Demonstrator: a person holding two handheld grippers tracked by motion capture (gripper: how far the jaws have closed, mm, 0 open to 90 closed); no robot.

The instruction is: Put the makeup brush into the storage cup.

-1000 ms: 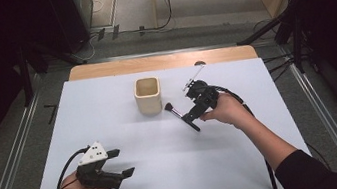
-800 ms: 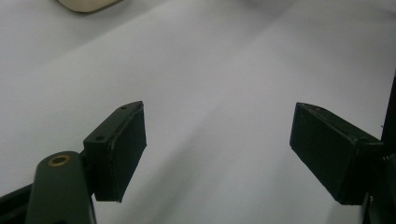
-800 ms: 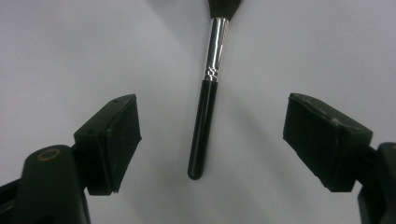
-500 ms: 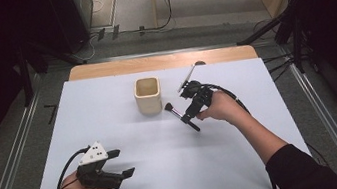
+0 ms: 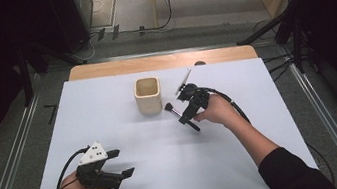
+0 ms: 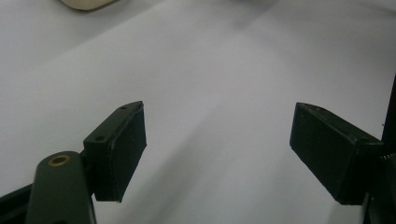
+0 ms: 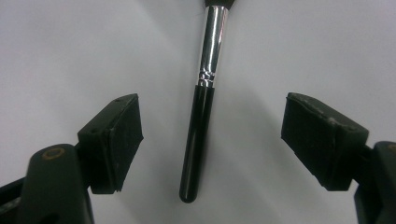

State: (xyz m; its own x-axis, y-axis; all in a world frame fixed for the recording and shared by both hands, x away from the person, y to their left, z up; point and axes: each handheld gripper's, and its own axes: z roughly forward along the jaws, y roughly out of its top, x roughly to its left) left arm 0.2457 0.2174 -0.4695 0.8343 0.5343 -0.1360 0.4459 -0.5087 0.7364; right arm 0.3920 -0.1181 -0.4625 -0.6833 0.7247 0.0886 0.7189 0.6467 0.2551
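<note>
At frame centre on the white desk (image 5: 108, 113), a brush (image 7: 201, 121) lies between the right gripper (image 7: 210, 140)'s wide-open jaws, seemingly untouched, just right of a cup (image 5: 148, 95). The left gripper (image 5: 116, 165), lower left, is open too, holding nothing.

I see wide bare surface across the near half of the white table (image 5: 168, 175), so either gripper could sweep there freely. The beige cup (image 5: 148, 95) stands far of centre, and a makeup brush (image 7: 201, 126) lies just right of it, between my right gripper's (image 7: 210, 140) spread jaws, blocking that strip.
</note>
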